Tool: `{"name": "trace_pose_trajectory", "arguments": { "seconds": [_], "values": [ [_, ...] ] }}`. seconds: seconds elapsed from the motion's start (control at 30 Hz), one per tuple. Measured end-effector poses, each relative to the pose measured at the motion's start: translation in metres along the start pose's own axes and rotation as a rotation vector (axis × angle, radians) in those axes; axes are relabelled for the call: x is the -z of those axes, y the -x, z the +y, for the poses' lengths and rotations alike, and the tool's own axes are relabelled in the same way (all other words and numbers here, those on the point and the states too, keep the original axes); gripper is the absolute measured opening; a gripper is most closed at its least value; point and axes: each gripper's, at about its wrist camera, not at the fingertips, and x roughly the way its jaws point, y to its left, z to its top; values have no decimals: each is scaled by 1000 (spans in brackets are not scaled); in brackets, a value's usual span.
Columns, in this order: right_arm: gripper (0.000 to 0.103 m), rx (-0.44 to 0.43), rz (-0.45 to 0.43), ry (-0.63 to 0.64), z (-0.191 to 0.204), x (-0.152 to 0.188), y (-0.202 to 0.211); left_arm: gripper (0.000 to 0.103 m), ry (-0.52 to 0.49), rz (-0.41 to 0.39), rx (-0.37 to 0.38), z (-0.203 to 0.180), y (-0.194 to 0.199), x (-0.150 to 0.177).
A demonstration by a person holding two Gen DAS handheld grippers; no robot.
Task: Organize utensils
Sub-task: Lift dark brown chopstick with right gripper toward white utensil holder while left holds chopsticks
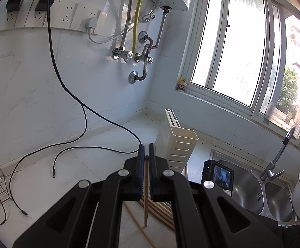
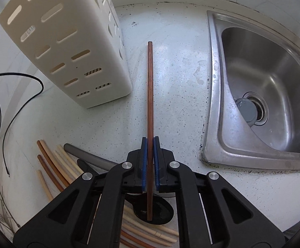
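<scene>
Left tongs (image 1: pixel 146 150) are clamped tight on a pale wooden chopstick (image 1: pixel 145 202), which runs back between the blue pads and pokes out below them, tip hanging over the counter (image 1: pixel 71 165). Just ahead and a touch to the right of those tongs stands the cream utensil holder (image 1: pixel 178 144), upright, slotted walls, its open top facing us; I can't see inside it from here, so whatever it holds stays unknown.

Over to the right tongs (image 2: pixel 150 142): closed on a dark reddish chopstick (image 2: pixel 150 86), gripped partway along, the long end pointing straight ahead over the speckled counter. The holder (image 2: pixel 67 47) sits ahead and to the left of these tongs, and through its lower slots something striped shows, though I can't tell what.

Right of these tongs is the steel sink (image 2: pixel 259 95): basin bare but for the grey drain plug (image 2: pixel 247 109).

Behind and to the left of the right tongs, a loose heap of chopsticks (image 2: pixel 54 161), pale and brown, lies on the counter, with a black spoon (image 2: pixel 160 212) directly beneath the jaws.
</scene>
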Motion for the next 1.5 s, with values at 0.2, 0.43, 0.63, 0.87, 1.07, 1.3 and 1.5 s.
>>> {"name": "trace_pose_trajectory", "arguments": {
  "seconds": [0.2,0.43,0.63,0.87,1.07,1.3,1.5],
  "values": [
    [5,-193,-47,-27,-23,-2,33,3,-9,-6,-7,0,3,-2],
    [5,-295,-100,-60,-48,-7,69,3,-29,-2,3,-8,1,-4],
    [5,-343,-215,-34,-63,-9,99,3,-59,3,22,-21,0,-5],
    [5,-330,-352,41,-66,-13,126,3,-83,5,42,-34,3,-4],
    [5,-308,-452,116,-69,-11,151,3,-106,-11,59,-44,5,-7],
    [5,-314,-540,176,-78,-23,180,3,-119,-59,36,-57,3,-20],
    [5,-356,-574,180,-87,-39,189,3,-131,-83,1,-70,2,-29]
  ]
}}
